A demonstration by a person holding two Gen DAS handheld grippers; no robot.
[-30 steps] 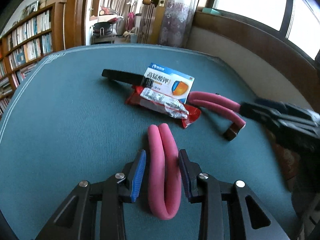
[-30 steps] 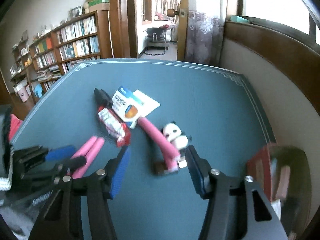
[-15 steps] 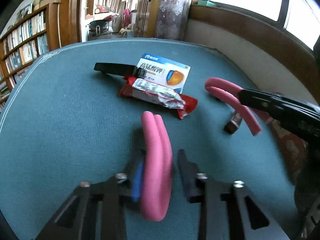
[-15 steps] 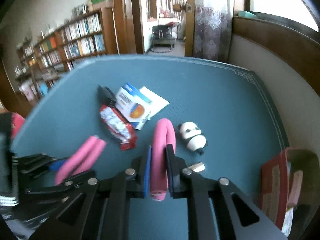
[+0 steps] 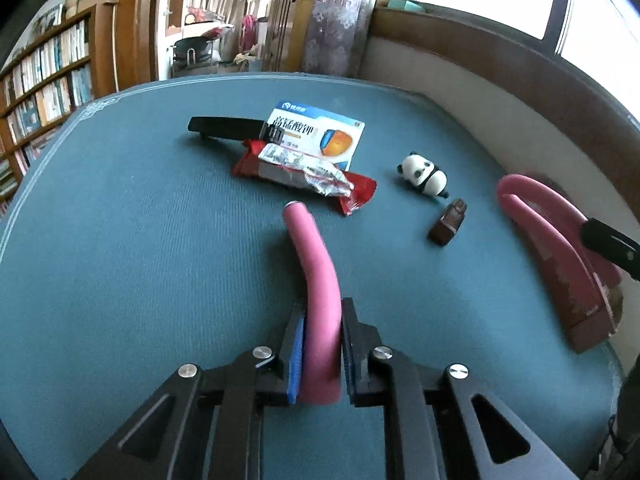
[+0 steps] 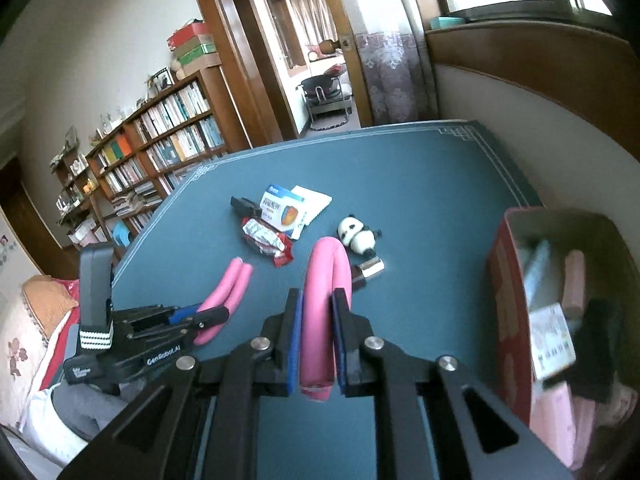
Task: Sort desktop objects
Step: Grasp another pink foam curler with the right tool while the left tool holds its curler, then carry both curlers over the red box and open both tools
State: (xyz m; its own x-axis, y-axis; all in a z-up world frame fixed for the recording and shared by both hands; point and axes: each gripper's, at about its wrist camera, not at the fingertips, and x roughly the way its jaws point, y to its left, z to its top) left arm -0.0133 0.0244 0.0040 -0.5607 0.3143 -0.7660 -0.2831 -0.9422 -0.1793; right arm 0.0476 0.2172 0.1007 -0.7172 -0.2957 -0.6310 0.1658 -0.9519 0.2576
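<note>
The left claw point(image 5: 319, 354) is clamped on a folded pink foam roller point(image 5: 316, 300), held clear of the blue table point(image 5: 120, 240) with its free end pointing toward the far edge. The right claw point(image 6: 315, 344) is likewise closed on a second pink roller point(image 6: 325, 300), bent into a loop and lifted near the table's right edge, just beside the red box point(image 6: 505, 320) that already holds other items.

Judging by this, the step in hand is carrying both rollers to the box. The soft foam may spring or slip, so a firm grip and a low release over the box opening seem wise, one claw at a time so the two do not collide.

Left on the table, toward the middle: a panda toy point(image 5: 424, 174), a small brown block point(image 5: 448, 226), a red snack packet point(image 5: 304, 174), a medicine carton point(image 5: 316, 136) and a black bar point(image 5: 224, 126) partly under it. None of these appear to block the path to the box.
</note>
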